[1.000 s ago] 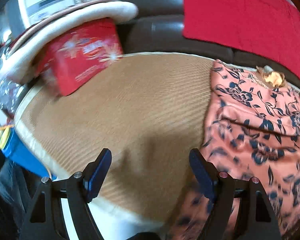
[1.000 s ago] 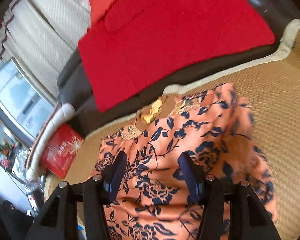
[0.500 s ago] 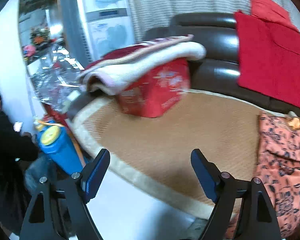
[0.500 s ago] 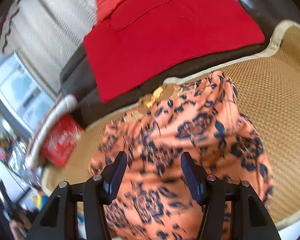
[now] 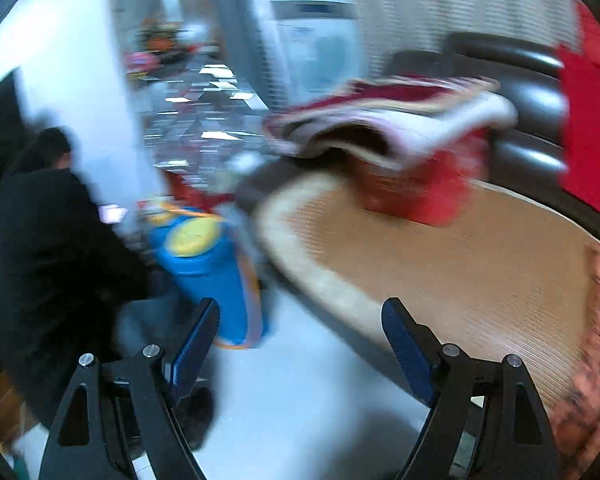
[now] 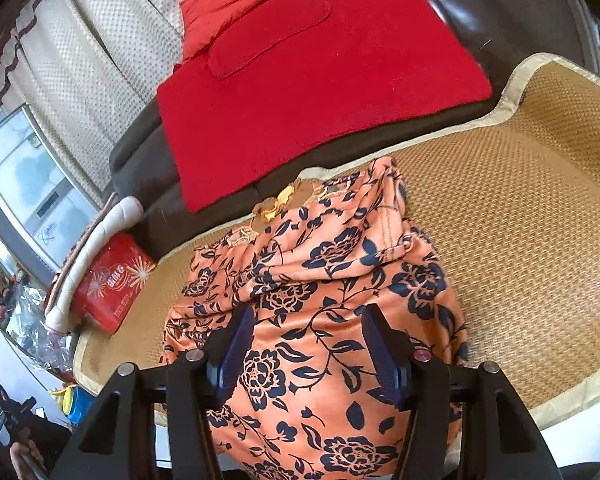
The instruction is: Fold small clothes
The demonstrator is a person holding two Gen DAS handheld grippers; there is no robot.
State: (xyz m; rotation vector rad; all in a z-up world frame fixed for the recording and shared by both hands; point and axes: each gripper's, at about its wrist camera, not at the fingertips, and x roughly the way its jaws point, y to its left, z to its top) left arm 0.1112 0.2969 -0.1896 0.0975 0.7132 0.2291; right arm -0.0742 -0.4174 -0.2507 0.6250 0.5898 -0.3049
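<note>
1. You're holding the right gripper (image 6: 306,346) released, jaws spread, hovering over the floral garment (image 6: 320,300) lying lower centre on the woven mat (image 6: 520,208), likely choosing a fold edge.
2. You're holding the left gripper (image 5: 300,332) released and empty; the garment's edge is showing at the frame's right.

Below the claw, smooth orange floral cloth garment (image 6: 340,272) on rough tan woven mat (image 6: 520,200); beyond, glossy dark leather sofa (image 6: 512,12).
</note>
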